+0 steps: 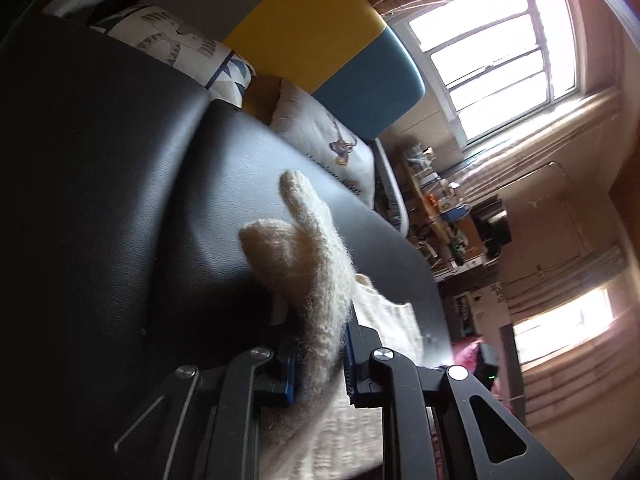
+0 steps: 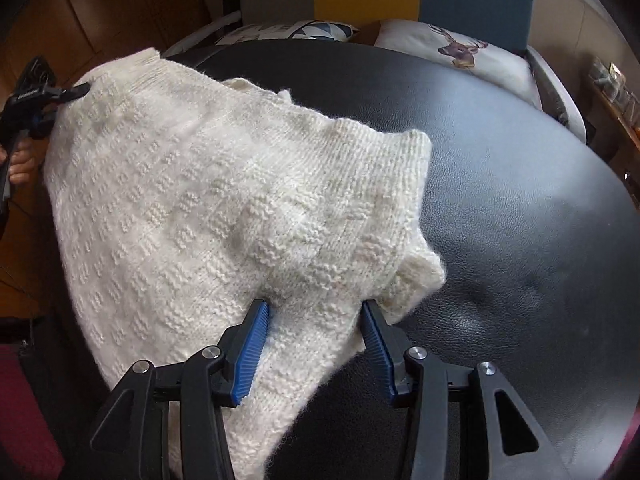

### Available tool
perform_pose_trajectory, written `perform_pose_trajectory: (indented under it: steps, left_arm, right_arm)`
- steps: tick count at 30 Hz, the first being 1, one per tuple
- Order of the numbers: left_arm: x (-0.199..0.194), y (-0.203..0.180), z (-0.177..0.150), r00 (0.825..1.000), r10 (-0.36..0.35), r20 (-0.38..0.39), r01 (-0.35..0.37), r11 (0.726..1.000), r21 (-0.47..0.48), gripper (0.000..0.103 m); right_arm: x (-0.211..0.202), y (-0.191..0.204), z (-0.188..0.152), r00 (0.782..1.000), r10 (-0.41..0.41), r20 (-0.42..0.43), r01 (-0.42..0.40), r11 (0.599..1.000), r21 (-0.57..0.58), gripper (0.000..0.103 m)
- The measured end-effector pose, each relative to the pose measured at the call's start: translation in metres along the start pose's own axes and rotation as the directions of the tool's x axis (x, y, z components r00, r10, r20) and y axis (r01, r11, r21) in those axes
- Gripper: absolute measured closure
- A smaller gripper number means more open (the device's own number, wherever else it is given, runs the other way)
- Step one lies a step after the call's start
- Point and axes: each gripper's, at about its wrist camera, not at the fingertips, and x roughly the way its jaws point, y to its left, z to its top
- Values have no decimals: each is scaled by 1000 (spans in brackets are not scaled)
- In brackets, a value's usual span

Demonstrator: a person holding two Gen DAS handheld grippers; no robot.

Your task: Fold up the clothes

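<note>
A cream knitted sweater (image 2: 192, 184) is spread over the left part of a black leather surface (image 2: 520, 208), one side hanging past the left edge. My left gripper (image 1: 322, 356) is shut on a bunched fold of the sweater (image 1: 316, 280), and fluffy knit sticks up beyond its blue pads. That left gripper (image 2: 44, 92) also shows in the right wrist view at the sweater's far left corner, held by a hand (image 2: 20, 164). My right gripper (image 2: 316, 332) is open, its blue pads (image 2: 254, 344) wide apart with the sweater's near corner lying between them.
Printed cushions (image 2: 460, 52) lie along the far edge of the black surface, against yellow (image 1: 304, 28) and teal (image 1: 368, 88) backrest panels. A cluttered shelf (image 1: 440, 200) and bright windows (image 1: 500, 60) are beyond. The right half of the black surface carries no cloth.
</note>
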Motion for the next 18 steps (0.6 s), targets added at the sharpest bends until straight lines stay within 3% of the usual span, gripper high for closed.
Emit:
perform_pose_trajectory:
  steps: [3, 7, 11, 18]
  left_arm:
    - [6, -17, -6, 995, -104, 9, 104, 993, -51, 86]
    - [16, -55, -14, 985, -174, 17, 174, 984, -46, 86]
    - [35, -93, -19, 978, -209, 8, 209, 977, -40, 87]
    - [82, -148, -28, 969, -244, -35, 242, 969, -49, 87]
  right_arm:
    - [0, 0, -5, 1000, -5, 18, 5, 1000, 22, 55]
    - [2, 8, -5, 999, -36, 12, 35, 998, 43, 53]
    - [5, 18, -5, 998, -54, 13, 54, 997, 63, 53]
    - [10, 30, -8, 997, -2, 82, -5, 996, 90, 52]
